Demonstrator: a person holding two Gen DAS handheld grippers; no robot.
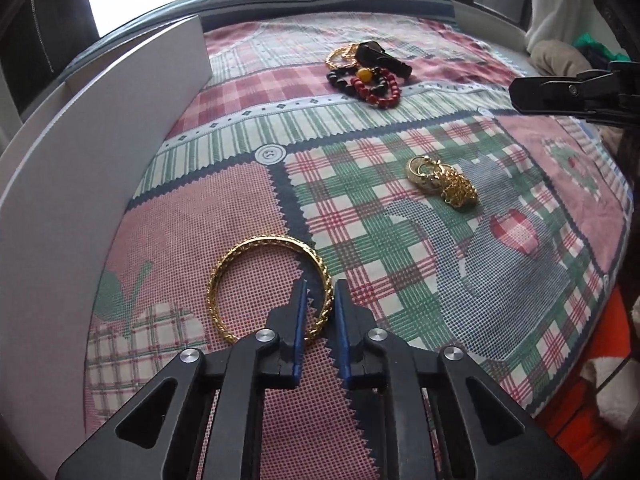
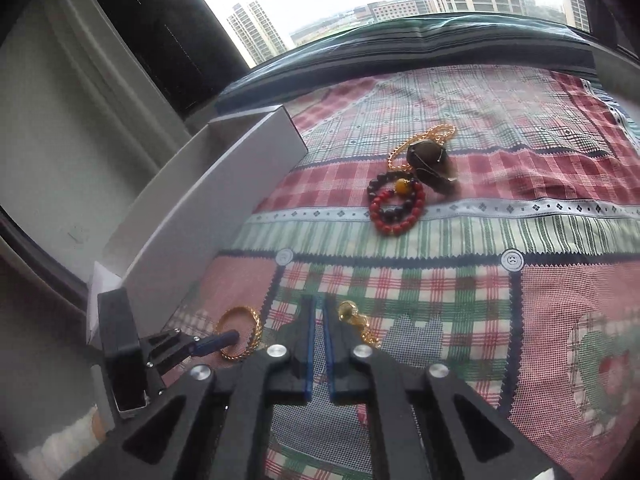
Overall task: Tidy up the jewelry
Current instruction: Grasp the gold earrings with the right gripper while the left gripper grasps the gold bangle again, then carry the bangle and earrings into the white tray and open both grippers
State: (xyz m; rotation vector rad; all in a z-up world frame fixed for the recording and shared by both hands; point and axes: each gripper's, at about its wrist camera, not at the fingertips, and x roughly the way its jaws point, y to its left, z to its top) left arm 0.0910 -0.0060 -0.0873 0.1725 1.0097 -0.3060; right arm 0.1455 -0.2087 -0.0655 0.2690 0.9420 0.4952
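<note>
A gold twisted bangle (image 1: 269, 285) lies on the patchwork bedspread (image 1: 400, 240). My left gripper (image 1: 321, 285) straddles the bangle's right side, jaws slightly apart, not clamped on it. It also shows in the right wrist view (image 2: 230, 336) over the bangle (image 2: 240, 334). A pile of gold earrings and chain (image 1: 442, 182) lies to the right, partly hidden behind my right gripper (image 2: 319, 300), whose jaws are nearly together and empty. Red and dark bead bracelets (image 1: 372, 82) with a gold chain and dark stones (image 2: 430, 160) lie farther back.
A long white open box (image 2: 208, 196) stands along the bed's left side, also in the left wrist view (image 1: 100, 152). A window with buildings lies beyond the striped pillow (image 2: 440, 36). Clothes (image 1: 560, 52) are heaped at the right.
</note>
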